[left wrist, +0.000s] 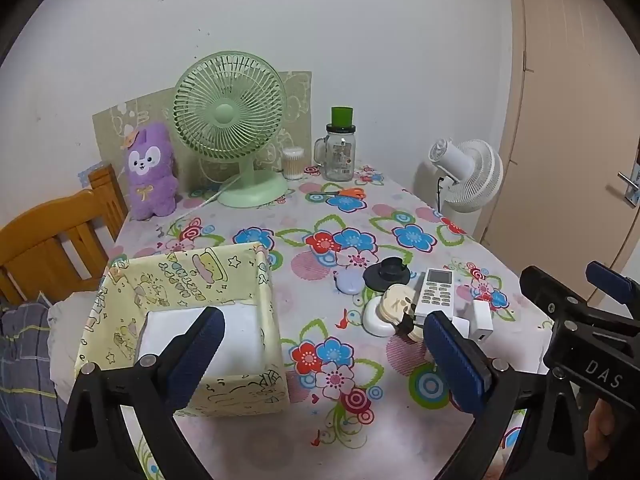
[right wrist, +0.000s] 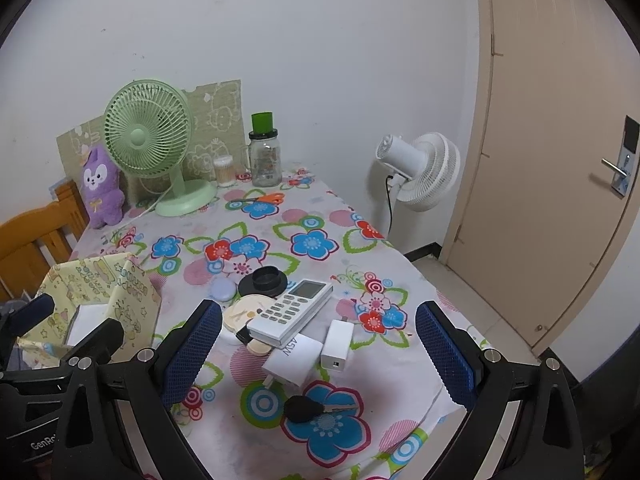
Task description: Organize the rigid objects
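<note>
At lower left of the left wrist view, a yellow paper-covered box [left wrist: 182,320] sits open-topped on the floral tablecloth [left wrist: 320,208], a white slab inside it. The left gripper [left wrist: 324,354] hovers with jaws spread wide, holding nothing. Right of centre lies the clutter to be sorted: a lilac oval case [left wrist: 347,282], a black flanged lid [left wrist: 387,272], a white remote control [left wrist: 436,292] resting across a cream compact [left wrist: 396,300], and two white chargers [right wrist: 312,354]. All look light, stiff and smooth; the remote is probably best pinched across its narrow sides. In the right wrist view, the right gripper [right wrist: 318,354] also stands wide open and empty, a black-headed key [right wrist: 316,408] lying below it.
</note>
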`<action>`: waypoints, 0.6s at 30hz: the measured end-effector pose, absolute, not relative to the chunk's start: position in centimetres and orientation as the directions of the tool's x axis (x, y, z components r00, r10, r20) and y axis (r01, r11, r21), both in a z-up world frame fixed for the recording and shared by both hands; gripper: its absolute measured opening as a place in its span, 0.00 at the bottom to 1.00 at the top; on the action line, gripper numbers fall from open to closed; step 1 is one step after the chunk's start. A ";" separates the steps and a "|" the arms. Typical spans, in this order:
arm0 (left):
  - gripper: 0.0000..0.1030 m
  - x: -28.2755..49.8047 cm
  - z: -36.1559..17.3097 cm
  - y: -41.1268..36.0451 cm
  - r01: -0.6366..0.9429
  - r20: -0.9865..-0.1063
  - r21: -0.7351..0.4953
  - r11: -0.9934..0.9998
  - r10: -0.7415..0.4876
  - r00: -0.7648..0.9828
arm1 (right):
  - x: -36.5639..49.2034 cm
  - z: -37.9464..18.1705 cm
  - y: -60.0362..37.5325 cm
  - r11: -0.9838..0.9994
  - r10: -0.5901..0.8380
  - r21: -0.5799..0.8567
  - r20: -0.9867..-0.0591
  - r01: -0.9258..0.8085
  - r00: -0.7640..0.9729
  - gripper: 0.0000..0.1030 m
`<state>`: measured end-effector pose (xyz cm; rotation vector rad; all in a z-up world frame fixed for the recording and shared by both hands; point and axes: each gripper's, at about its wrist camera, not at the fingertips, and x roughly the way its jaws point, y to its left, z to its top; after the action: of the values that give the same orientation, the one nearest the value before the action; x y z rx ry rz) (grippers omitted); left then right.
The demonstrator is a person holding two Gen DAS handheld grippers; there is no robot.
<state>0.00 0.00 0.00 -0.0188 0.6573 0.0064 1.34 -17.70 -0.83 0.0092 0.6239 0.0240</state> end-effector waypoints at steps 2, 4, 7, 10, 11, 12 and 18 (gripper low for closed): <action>0.98 -0.2 0.1 0.0 -0.013 -0.604 -0.018 1.000 0.000 0.797 | 1.2 -0.8 -17.7 0.999 0.032 0.023 -0.580 -0.023 0.814 0.96; 0.98 -0.3 0.2 0.0 -0.016 -0.601 -0.019 1.000 0.002 0.800 | 1.0 -0.7 -17.6 0.999 0.036 0.025 -0.576 -0.026 0.817 0.96; 0.98 -0.8 0.4 0.3 -0.025 -0.590 -0.017 1.000 0.010 0.807 | 1.2 -0.4 -17.5 0.999 0.040 0.022 -0.570 -0.033 0.820 0.96; 0.98 -0.9 0.8 0.4 -0.028 -0.575 -0.020 0.999 0.012 0.818 | 1.0 -0.2 -17.3 0.999 0.044 0.020 -0.561 -0.039 0.826 0.96; 0.98 -1.0 0.9 0.4 -0.032 -0.571 -0.017 0.999 0.016 0.821 | 0.9 -0.2 -17.2 0.999 0.045 0.019 -0.558 -0.042 0.828 0.96; 0.98 -1.0 1.0 0.7 -0.033 -0.577 -0.019 0.999 0.016 0.816 | 0.8 -0.1 -17.2 0.999 0.046 0.018 -0.555 -0.043 0.831 0.96; 0.98 -1.5 1.0 0.9 -0.043 -0.551 -0.012 0.999 0.030 0.834 | 0.4 0.2 -16.8 0.999 0.046 0.006 -0.534 -0.051 0.844 0.96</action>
<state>-1.53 0.90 1.05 -0.0243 0.5831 0.0386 0.36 -16.84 0.24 -0.0087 0.5631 0.0510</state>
